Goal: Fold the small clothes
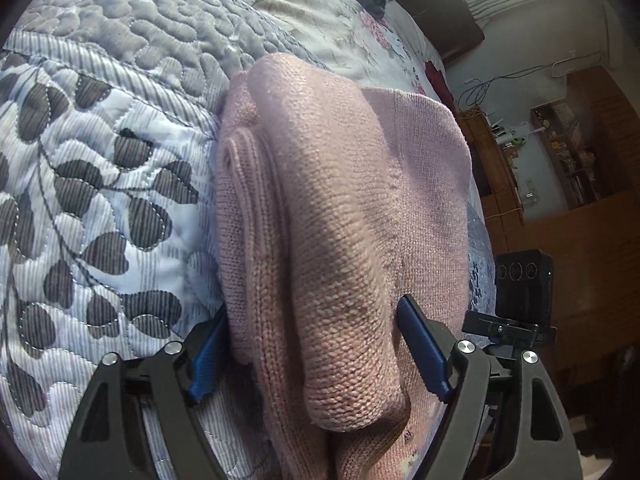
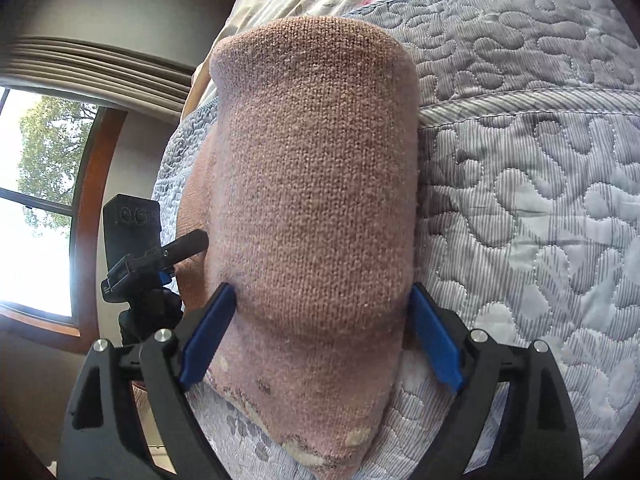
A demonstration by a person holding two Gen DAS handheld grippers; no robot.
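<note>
We saw a quilt (image 1: 100, 184) spread over the bed, and on it lay the pink knit (image 1: 340, 208), folded into a thick bundle. Our left gripper (image 1: 312, 344) straddled one end, fingers wide apart on either side of the fold. Our right gripper (image 2: 320, 328) straddled the other end, likewise spread.

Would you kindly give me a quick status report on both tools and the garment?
Left tool and right tool each straddle a thick fold of the pink knit garment, fingers wide, grip unclear. Garment bunched on quilted bedspread. Nothing in the way.
</note>
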